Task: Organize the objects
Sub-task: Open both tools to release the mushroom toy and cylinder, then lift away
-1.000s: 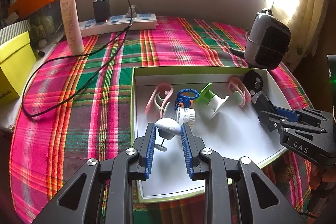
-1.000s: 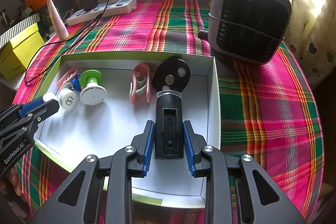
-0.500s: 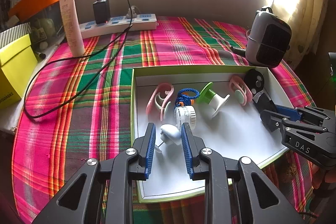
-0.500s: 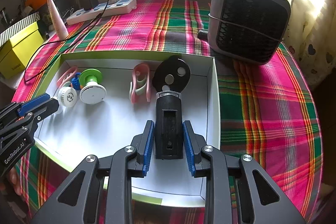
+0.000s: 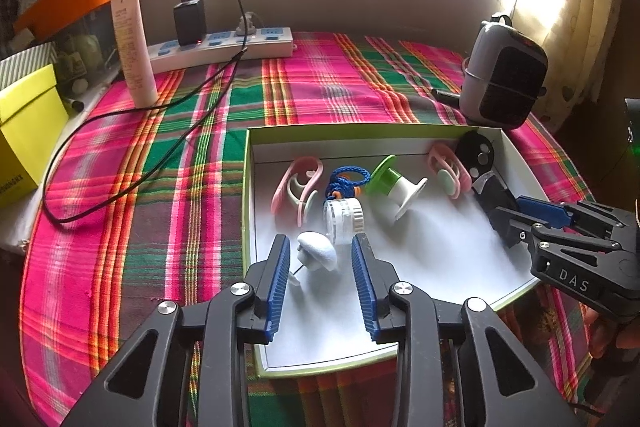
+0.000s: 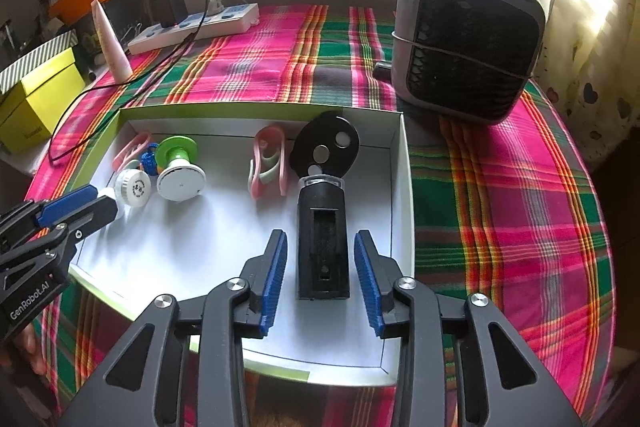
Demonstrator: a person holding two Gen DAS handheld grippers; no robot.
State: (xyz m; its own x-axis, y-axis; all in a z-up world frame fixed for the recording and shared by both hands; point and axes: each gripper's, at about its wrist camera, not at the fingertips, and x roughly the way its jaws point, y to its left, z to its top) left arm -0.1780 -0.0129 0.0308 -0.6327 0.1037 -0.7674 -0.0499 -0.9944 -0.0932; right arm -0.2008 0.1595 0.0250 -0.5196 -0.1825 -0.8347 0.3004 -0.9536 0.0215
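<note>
A white shallow box with a green rim (image 5: 247, 187) lies on the plaid cloth. My left gripper (image 5: 320, 239) hangs over its near left part with its jaws opening. A white mushroom-shaped piece (image 5: 317, 255) lies on the box floor between them, clear of both pads. My right gripper (image 6: 321, 233) is over the box's right side, jaws also opening. A black block-shaped device (image 6: 322, 227) lies between its pads with a gap on each side, and a black disc (image 6: 326, 147) sits at the device's far end. The right gripper (image 5: 532, 213) also shows at the right of the left wrist view.
Inside the box lie two pink clips (image 5: 296, 183) (image 6: 268, 163), a blue cord (image 5: 346, 181), a green-and-white spool (image 5: 394, 183) and a white round cap (image 5: 342, 215). A grey heater (image 6: 468, 39) stands behind the box. A power strip (image 5: 224, 47), black cable, tube (image 5: 132, 47) and yellow box (image 5: 24, 131) are at left.
Both grippers have spread their jaws. The white piece, held a second ago, went down onto the box floor and now lies free. The black device is also let go.
</note>
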